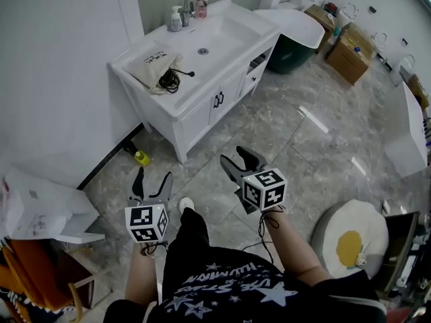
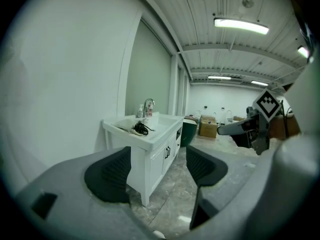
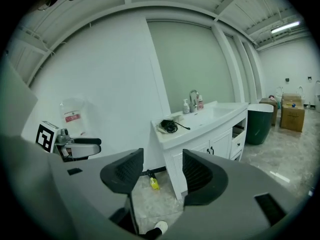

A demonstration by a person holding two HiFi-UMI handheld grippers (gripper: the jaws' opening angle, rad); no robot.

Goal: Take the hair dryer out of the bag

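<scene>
- Presently the left hand-held gripper (image 1: 153, 179) is held low over the floor, well apart from the desk (image 1: 195, 89). Its jaws are spread wide, and nothing is seen between them.
- A pale cloth bag (image 1: 151, 62) is seen lying on the desk's left end, beside the sink. It is judged soft, limp and light, so it will likely drag along unless it is pinned or pinched at its closed end.
- A black coiled cord (image 1: 170, 81) spills from the bag's mouth toward the desk's front edge. The hair dryer's body cannot be made out and is judged to be inside the bag. It should be rigid, smooth plastic, heavier than the bag. The handle or barrel would best be taken, not the cord, which is flexible and may snag.
- The right hand-held gripper (image 1: 237, 159) is likewise held well short of the desk, with its jaws parted and empty.
</scene>
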